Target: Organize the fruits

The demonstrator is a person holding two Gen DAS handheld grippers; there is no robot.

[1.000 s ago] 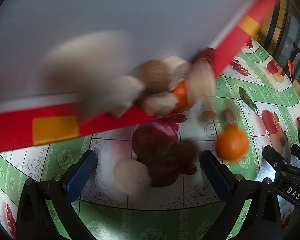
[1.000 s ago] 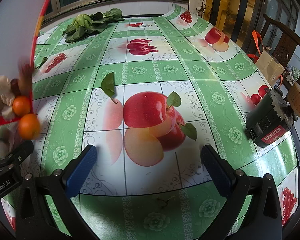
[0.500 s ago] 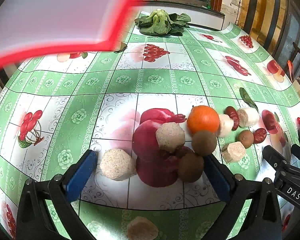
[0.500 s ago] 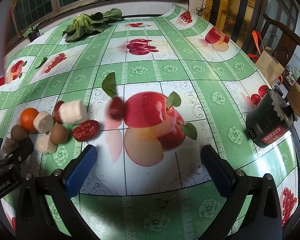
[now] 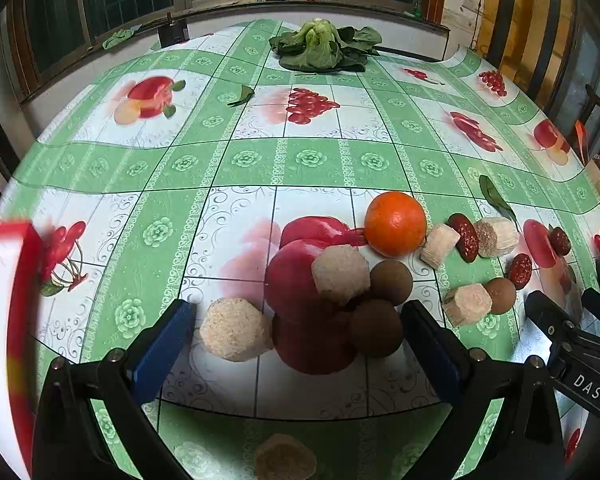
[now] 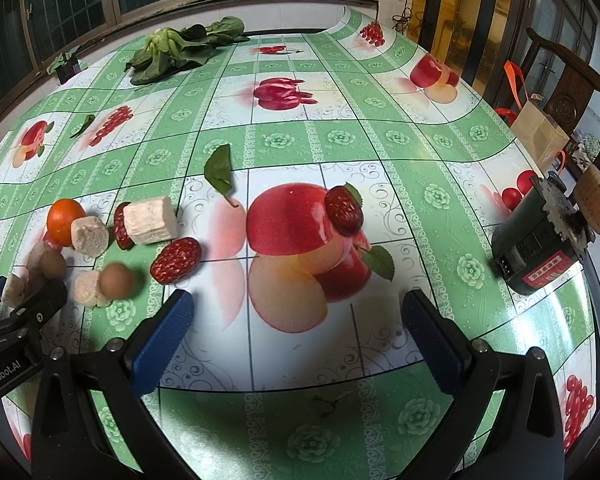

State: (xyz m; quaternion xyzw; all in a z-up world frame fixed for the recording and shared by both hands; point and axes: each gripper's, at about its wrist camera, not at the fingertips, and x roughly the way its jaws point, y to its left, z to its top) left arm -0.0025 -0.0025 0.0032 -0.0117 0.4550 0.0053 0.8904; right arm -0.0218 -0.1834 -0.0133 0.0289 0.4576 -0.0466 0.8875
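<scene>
Worktop (image 5: 260,160): wide, covered by a green and white cloth printed with fruit.
Leafy greens (image 5: 324,46): a loose bunch at the far edge.
Left gripper (image 5: 296,320): blue fingers wide apart and empty, low over the near fruit pile.
Right gripper (image 6: 296,312): fingers wide apart, holding nothing, above a printed apple.
Green device (image 6: 536,248): lies at the right edge of the worktop.
Orange (image 5: 395,224): sits at the far side of the pile.
Pale cut chunks (image 5: 340,274): scattered through the pile, some touching brown fruits.
Brown round fruits (image 5: 376,334): three, near the middle and right.
Red dates (image 6: 176,260): four, spread rightward; one lies well apart.
</scene>
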